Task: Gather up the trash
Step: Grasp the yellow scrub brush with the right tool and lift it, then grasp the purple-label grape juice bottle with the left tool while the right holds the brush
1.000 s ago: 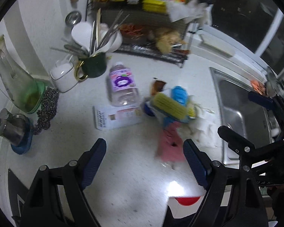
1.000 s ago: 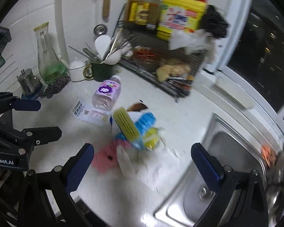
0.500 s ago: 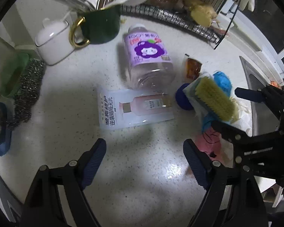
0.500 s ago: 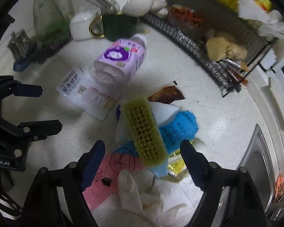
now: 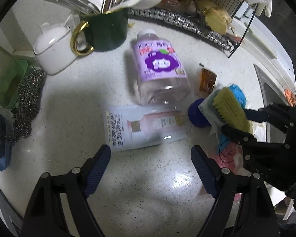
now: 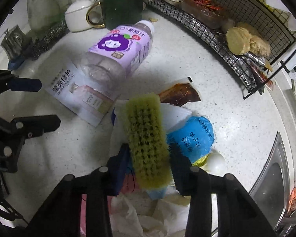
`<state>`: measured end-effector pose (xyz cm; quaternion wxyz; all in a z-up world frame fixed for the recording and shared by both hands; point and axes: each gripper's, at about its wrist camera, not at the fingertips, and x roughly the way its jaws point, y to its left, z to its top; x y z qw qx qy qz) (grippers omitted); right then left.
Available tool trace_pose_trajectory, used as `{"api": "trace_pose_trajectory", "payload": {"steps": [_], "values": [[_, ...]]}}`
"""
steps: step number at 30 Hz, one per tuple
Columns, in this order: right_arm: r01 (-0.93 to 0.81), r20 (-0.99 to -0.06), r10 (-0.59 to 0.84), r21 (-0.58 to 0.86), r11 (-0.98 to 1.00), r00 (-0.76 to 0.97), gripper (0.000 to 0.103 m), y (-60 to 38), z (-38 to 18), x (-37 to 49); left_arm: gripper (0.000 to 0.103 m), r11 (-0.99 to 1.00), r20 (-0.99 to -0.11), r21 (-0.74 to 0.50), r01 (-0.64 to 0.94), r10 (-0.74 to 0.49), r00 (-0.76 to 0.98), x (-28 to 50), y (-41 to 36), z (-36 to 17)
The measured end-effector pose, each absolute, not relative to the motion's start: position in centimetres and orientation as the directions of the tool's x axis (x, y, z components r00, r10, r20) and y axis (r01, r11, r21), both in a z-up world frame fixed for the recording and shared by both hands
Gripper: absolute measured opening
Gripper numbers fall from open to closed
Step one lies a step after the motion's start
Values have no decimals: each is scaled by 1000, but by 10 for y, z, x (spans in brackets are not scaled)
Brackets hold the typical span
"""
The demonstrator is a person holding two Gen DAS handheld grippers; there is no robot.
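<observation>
Trash lies in a heap on the white speckled counter. A yellow-bristled scrubbing brush (image 6: pixel 148 138) rests on top of a blue wrapper (image 6: pixel 195 136), white tissue (image 6: pixel 148 213) and a pink bag (image 5: pixel 227 156). My right gripper (image 6: pixel 149 148) points steeply down with its jaws closing, and both pads touch the sides of the brush. Beside the heap lie an empty bottle with a purple label (image 5: pixel 159 73), a white printed packet (image 5: pixel 144 126) and a brown sauce sachet (image 5: pixel 207 79). My left gripper (image 5: pixel 150 150) hangs open just in front of the packet, holding nothing.
A dark green mug full of utensils (image 5: pixel 108 31) and a white lidded pot (image 5: pixel 53 47) stand at the back left. Steel wool (image 5: pixel 27 98) lies at the left edge. A black wire rack (image 6: pixel 217 29) holds food at the back, and the steel sink (image 6: pixel 270 177) is on the right.
Both grippers have come down close to the counter. The right jaws have narrowed from wide apart to either side of the brush. The left jaws have kept the same width.
</observation>
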<state>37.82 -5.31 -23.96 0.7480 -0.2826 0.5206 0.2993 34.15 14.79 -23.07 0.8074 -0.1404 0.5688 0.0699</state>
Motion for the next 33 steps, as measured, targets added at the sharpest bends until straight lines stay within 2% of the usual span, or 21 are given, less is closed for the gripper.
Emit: {"api": "trace_pose_trajectory", "payload": {"steps": [3, 17, 23, 33], "values": [[-720, -946, 158, -101, 687, 284, 33, -57, -230, 378, 82, 948, -934, -144, -282, -36, 356, 344, 149, -221], [-657, -923, 220, -45, 753, 315, 33, -78, -171, 376, 82, 951, -905, -174, -256, -51, 423, 362, 146, -185], [-620, -921, 200, -55, 783, 335, 33, -80, -176, 392, 82, 941, -919, -181, -288, -57, 390, 380, 153, -194], [-544, -931, 186, -15, 839, 314, 33, -75, -190, 421, 82, 948, -951, -149, -282, -59, 305, 427, 165, -237]]}}
